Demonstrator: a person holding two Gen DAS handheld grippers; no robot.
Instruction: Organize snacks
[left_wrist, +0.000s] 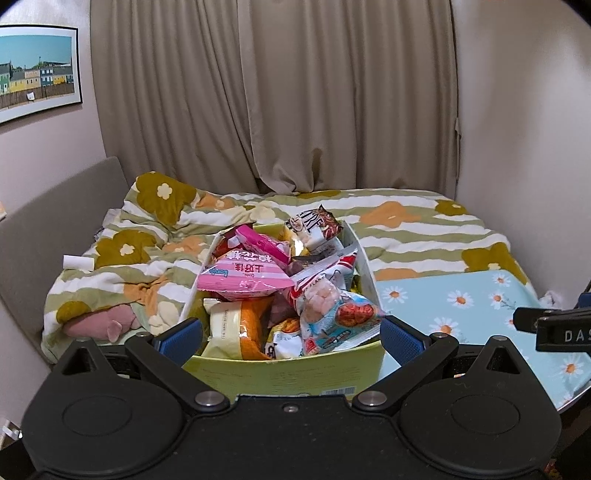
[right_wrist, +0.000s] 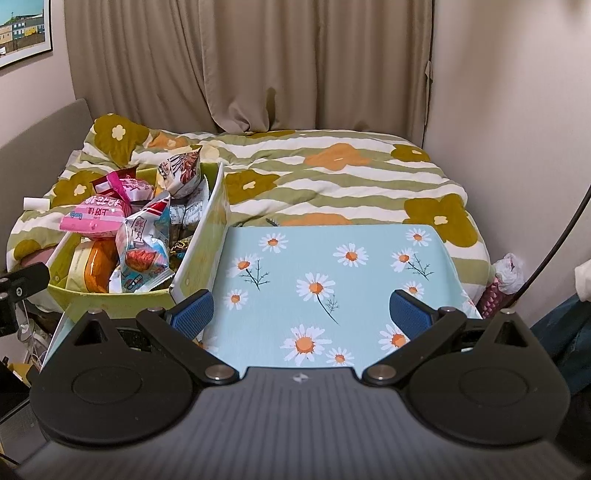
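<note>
Currently a green box (left_wrist: 280, 373) heaped with snack packets is seen on the left part of a table under a daisy cloth (right_wrist: 332, 266), in front of a bed with a flowered quilt (right_wrist: 332, 177). Left gripper (left_wrist: 291, 334) is held spread wide, its blue pads (left_wrist: 181, 339) framing the near wall of the box on either side; contact with the box cannot be told. Nothing is gripped. A pink packet (left_wrist: 242, 277) is lying on top of the pile, a pale blue packet (left_wrist: 332, 317) is leaning toward the near right corner, and a brown-and-white packet (left_wrist: 314, 225) is propped at the far end. An orange packet (left_wrist: 243, 328) is tucked low near the front.

Right gripper (right_wrist: 301, 310) is held wide open over bare cloth, just right of the box, with nothing between its pads. A curtain (right_wrist: 258, 62) is hung behind the bed, and a framed picture (left_wrist: 35, 70) is seen on the left wall.
</note>
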